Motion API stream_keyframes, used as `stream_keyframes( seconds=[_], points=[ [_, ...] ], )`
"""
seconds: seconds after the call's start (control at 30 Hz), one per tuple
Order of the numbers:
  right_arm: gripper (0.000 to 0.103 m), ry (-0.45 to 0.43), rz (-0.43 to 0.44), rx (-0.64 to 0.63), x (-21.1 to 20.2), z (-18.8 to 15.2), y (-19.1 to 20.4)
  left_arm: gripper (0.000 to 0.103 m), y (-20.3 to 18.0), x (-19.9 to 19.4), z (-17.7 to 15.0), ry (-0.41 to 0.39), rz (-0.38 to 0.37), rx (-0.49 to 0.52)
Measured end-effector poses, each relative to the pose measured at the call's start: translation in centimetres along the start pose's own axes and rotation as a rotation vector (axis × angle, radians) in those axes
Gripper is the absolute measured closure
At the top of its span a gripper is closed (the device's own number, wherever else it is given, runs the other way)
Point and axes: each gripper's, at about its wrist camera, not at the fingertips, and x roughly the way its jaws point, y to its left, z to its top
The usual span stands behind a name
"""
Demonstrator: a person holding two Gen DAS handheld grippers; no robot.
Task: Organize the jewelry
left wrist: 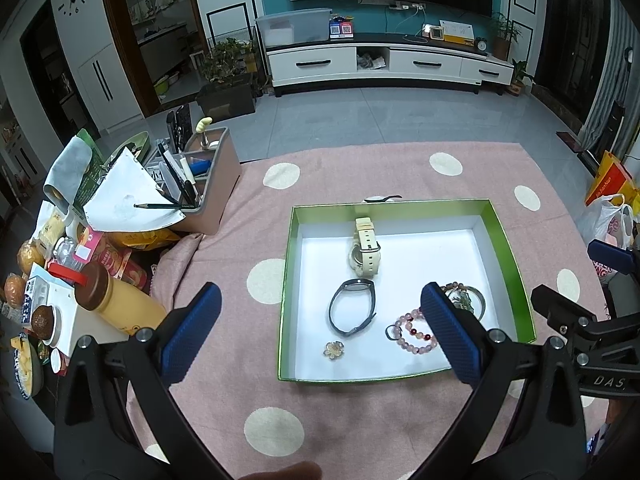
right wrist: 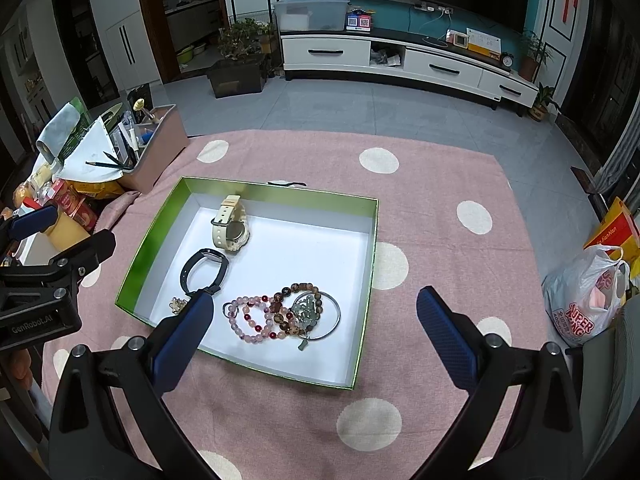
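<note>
A shallow green box (left wrist: pixel 512 256) with a white floor sat on the counter, which was covered by a pink cloth with cream dots (left wrist: pixel 248 240). All the jewelry in view lay inside that box, apart from a small dark item (right wrist: pixel 286 183) just beyond its far wall that was too small to make out.

Toward the far wall of the box lay a cream watch (left wrist: pixel 366 250), its strap running toward the wall. Just nearer than it stood a black band (left wrist: pixel 352 307), resting on its edge as an open loop and apart from the watch. Near the front-left corner lay a small flower brooch (left wrist: pixel 334 350). In the right wrist view, a pink bead bracelet (right wrist: pixel 250 320), a brown bead bracelet (right wrist: pixel 290 304) and a thin silver bangle (right wrist: pixel 334 320) lay piled together and overlapping, with a greenish charm (right wrist: pixel 306 310) inside the bangle.

The left gripper (left wrist: pixel 320 336) hovered above the near side of the box, its blue fingers (left wrist: pixel 192 336) spread wide and holding nothing; one finger hid part of the bangle pile in its own view. The right gripper (right wrist: pixel 310 344) hung over the front-right part of the box, likewise spread wide and empty, its left finger covering the brooch's edge and the band's lower end.

At the counter's left stood a brown organizer (left wrist: pixel 216 184) with pens, snack packets, and a yellow bottle (left wrist: pixel 120 300). A white plastic bag (right wrist: pixel 584 300) sat at the right.
</note>
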Motion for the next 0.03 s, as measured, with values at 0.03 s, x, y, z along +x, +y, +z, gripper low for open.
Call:
stream_keyframes(
  seconds=[0.03],
  points=[
    [0.001,-0.001,-0.001,0.0,0.0,0.01,0.0,0.002,0.03,0.0,-0.05,0.001,-0.001,0.0]
  ],
)
